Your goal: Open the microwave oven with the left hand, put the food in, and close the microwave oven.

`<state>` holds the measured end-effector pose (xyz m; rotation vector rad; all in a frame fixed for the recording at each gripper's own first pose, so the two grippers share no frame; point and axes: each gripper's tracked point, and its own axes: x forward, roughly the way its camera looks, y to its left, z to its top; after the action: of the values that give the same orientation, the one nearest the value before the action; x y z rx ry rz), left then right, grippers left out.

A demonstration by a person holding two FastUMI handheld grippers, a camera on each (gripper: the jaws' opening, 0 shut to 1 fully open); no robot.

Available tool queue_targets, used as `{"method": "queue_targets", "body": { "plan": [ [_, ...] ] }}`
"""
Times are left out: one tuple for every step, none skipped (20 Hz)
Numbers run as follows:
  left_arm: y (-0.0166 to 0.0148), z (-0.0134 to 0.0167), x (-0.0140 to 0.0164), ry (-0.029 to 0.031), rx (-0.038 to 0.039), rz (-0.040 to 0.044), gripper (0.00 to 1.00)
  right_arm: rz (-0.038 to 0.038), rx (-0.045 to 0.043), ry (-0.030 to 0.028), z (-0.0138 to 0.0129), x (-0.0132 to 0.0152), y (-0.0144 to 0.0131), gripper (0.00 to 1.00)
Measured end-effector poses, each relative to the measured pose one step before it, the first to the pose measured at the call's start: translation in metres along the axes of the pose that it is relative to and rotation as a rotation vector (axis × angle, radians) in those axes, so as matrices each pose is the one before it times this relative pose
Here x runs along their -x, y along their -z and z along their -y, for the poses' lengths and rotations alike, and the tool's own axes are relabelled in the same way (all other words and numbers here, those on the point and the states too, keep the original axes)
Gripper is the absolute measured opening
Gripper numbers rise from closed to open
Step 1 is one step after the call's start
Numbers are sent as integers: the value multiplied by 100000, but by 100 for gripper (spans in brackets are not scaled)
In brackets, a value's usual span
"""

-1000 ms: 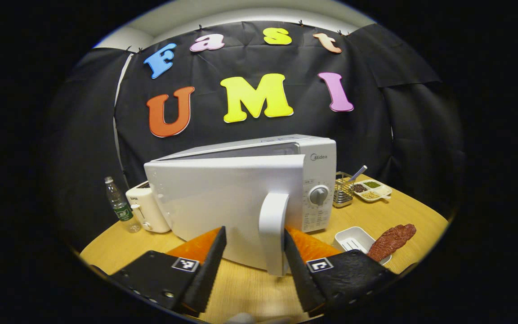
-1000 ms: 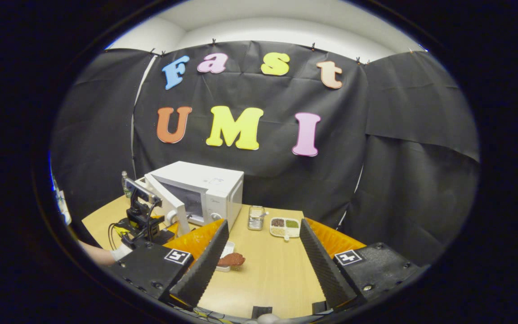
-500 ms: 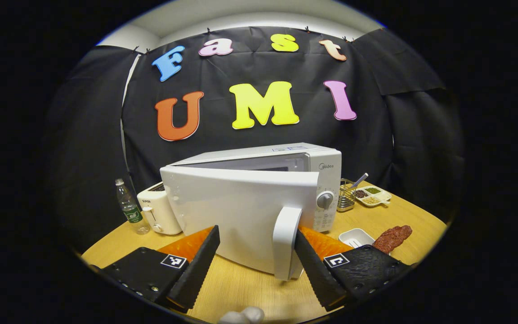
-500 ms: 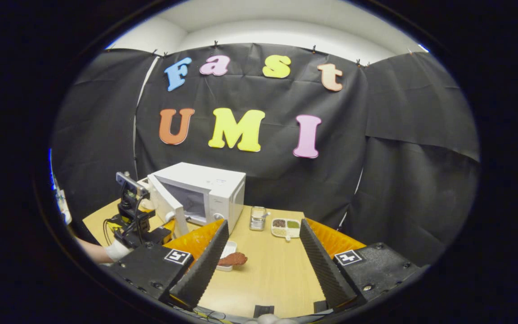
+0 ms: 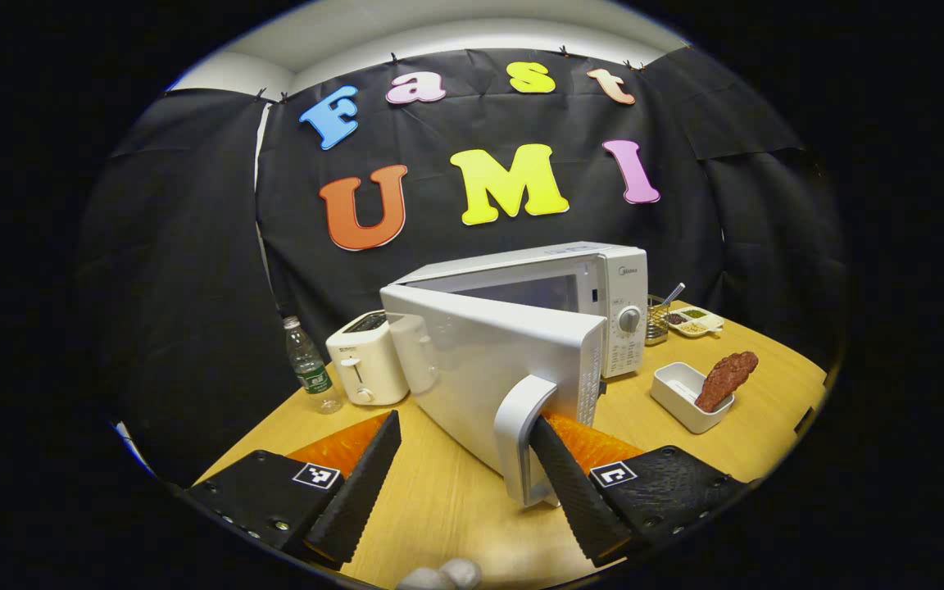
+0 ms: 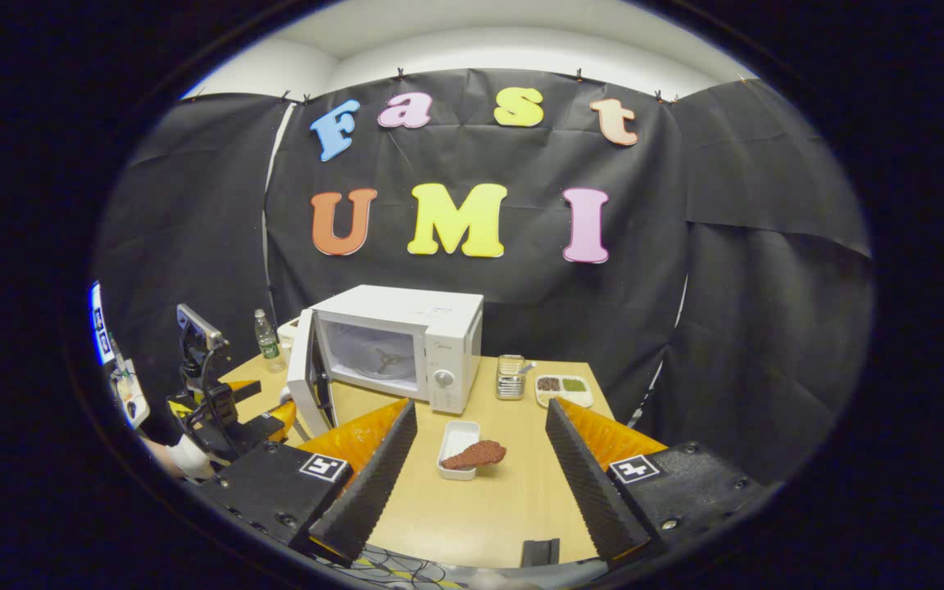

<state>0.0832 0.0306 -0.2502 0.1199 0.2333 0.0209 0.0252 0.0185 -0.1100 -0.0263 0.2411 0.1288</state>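
Microwave door [image 5: 488, 369] mid-frame, swung well open, hinged and stiff | left gripper [image 5: 464, 492] spread wide – one finger hooked behind door handle [image 5: 521, 442] | food [image 6: 474, 455] lower centre across white tray [image 6: 454, 438] – looks soft, light; pinch mid-length | right gripper [image 6: 480, 483] spread, empty.

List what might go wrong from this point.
The left tongs are open, with one finger hooked behind the door handle; it could slip off before the door is fully open. The meat overhangs its white dish and may drop when the right tongs lift it.
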Motion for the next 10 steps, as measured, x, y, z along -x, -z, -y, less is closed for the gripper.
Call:
{"method": "queue_targets", "body": {
  "plan": [
    [354,-1401,530,-1447,-457,-560,95,-421,-78,-517,-667,126,522,100],
    [359,-1260,495,-1314,-425,-500,95,-684,-203,28,-575,82,574,100],
    [385,-1103,305,-770,89,-679,95,-696,-484,-623,-553,144,537,100],
    [498,-1205,500,-1312,-18,-594,95,-355,-517,-258,-503,22,360,100],
    [367,-1137,310,-1349,-291,-856,95,-440,-177,-237,-380,-86,440,100],
    [324,-1100,246,-1215,92,-514,95,-651,142,120,-201,-157,441,100],
    [298,-1123,250,-1082,532,-740,95,-689,-78,-37,-190,-341,465,100],
    [390,-996,232,-1518,1114,-764,95,-1340,-329,112,-156,-334,459,96],
    [404,-1114,268,-1951,872,-906,95,-773,-409,-476,-130,-419,540,96],
    [321,-1071,152,-2264,-78,-691,95,-950,-84,-210,-15,-456,418,100]
  ]
}}
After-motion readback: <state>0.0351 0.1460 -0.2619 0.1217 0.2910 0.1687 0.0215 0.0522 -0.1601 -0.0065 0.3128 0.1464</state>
